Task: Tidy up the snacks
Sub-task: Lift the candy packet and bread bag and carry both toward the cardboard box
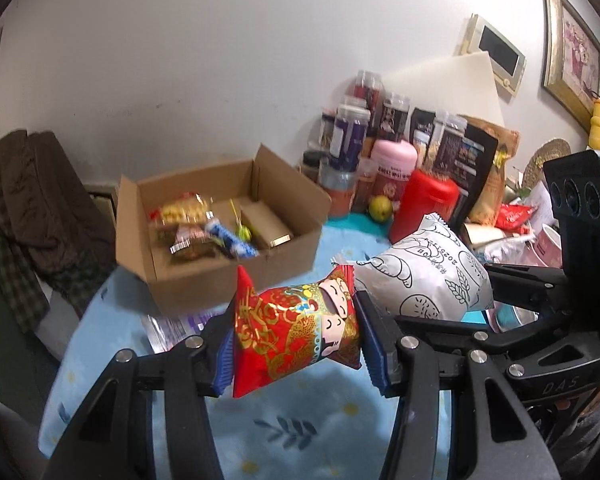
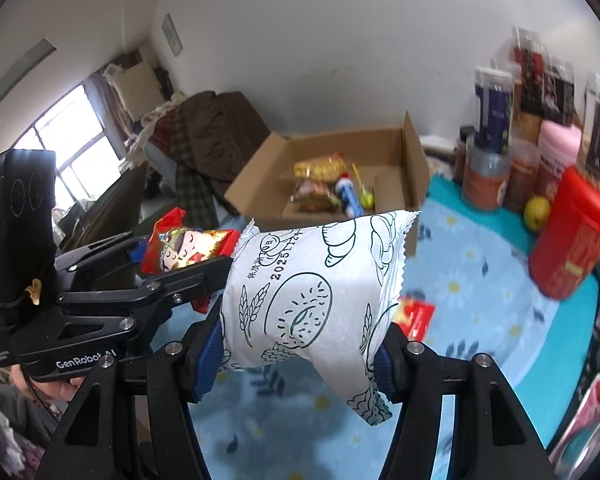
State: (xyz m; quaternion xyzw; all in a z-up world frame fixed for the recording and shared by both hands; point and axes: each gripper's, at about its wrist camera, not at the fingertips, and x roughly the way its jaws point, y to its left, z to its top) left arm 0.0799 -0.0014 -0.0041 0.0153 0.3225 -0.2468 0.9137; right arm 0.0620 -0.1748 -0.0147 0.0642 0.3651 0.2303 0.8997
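The left gripper (image 1: 298,340) pinched a red-and-gold snack packet (image 1: 296,330) printed with a cartoon figure, its blue pads (image 1: 374,344) pressed against both sides of the wrapper. Just beside it, the right gripper (image 2: 300,354) clamped a white pastry packet (image 2: 312,292) bearing line drawings of bread and wheat, the bag bulging between its pads. Both packets hung clear above a light blue floral tablecloth (image 1: 292,432). Beyond them, an open cardboard box (image 1: 220,232) stood on the cloth, already holding several wrapped snacks (image 1: 188,224) and a smaller brown box (image 1: 266,228). To its right, a red canister (image 1: 424,208), a pink tub (image 1: 392,164) and a cluster of clear jars (image 1: 352,132) crowded against the white wall, with a yellow-green fruit (image 1: 380,208) at their foot. A small red packet (image 2: 416,316) lay flat on the cloth under the white one.
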